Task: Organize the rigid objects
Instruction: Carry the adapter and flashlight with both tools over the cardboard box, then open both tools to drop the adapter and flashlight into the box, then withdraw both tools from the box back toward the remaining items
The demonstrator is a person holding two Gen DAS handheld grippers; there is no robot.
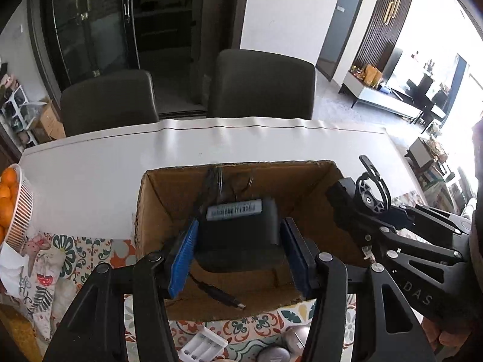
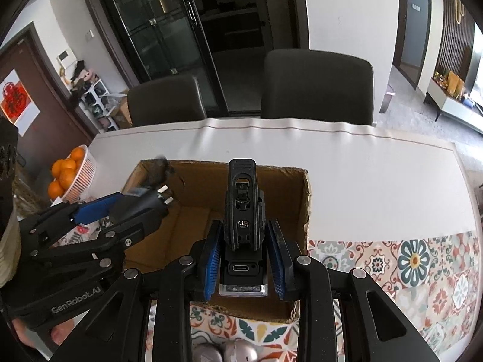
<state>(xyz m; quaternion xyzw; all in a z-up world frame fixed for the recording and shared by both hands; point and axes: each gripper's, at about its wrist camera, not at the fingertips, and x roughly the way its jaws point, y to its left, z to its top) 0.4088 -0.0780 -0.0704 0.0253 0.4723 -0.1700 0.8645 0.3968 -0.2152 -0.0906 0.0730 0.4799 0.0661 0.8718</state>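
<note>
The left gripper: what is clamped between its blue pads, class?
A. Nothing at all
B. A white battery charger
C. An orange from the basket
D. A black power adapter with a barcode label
D: the left gripper is shut on the black power adapter, which bears a barcode label and hangs over the cardboard box, its plug prongs showing in the right wrist view.

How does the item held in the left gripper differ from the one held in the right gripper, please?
The power adapter in the left gripper is a broad, plain block with a barcode label, a trailing cable and plug prongs. The bike light in the right gripper is narrower and taller, with a slotted mount, a USB-C port, a clear lens and no cable. Both are black, clamped and held over the cardboard box.
</note>
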